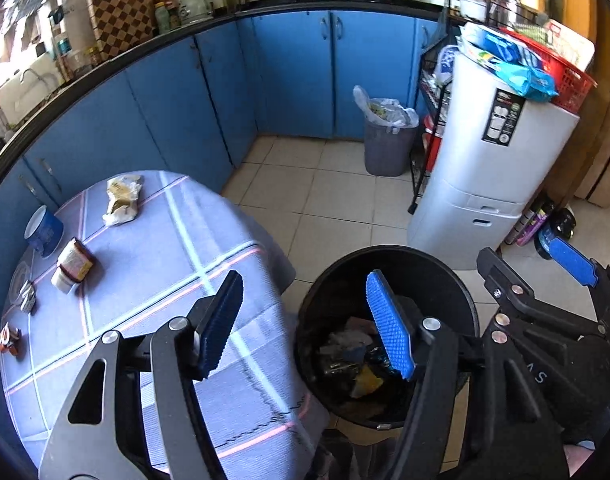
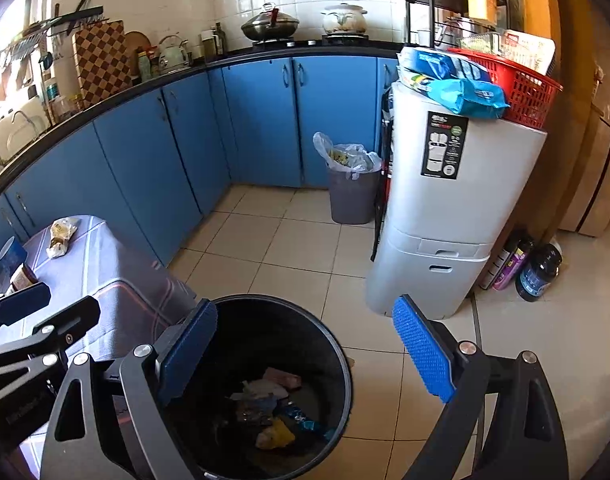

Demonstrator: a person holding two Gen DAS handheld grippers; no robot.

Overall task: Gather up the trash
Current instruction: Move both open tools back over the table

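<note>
A black bin [image 1: 385, 254] stands on the floor beside a table with a blue checked cloth [image 1: 153, 264]; several pieces of trash [image 1: 353, 360] lie in its bottom. On the table lie a crumpled wrapper [image 1: 123, 200], a blue cup [image 1: 45, 232], a jar on its side [image 1: 73, 266] and two small wrappers [image 1: 9, 340]. My left gripper [image 1: 305, 324] hangs open and empty over the table edge and the bin's rim. My right gripper [image 2: 305, 350] is open and empty above the bin [image 2: 297, 304], over the trash inside [image 2: 273, 408]. The wrapper [image 2: 61, 236] also shows there.
Blue cabinets [image 1: 289, 80] line the back and left. A grey bin with a plastic bag [image 1: 387, 136] stands in the corner. To the right is a tall white unit [image 1: 485, 168] with a red basket [image 1: 561, 76] on top. Bottles [image 2: 539, 268] stand on the tiled floor [image 2: 289, 240].
</note>
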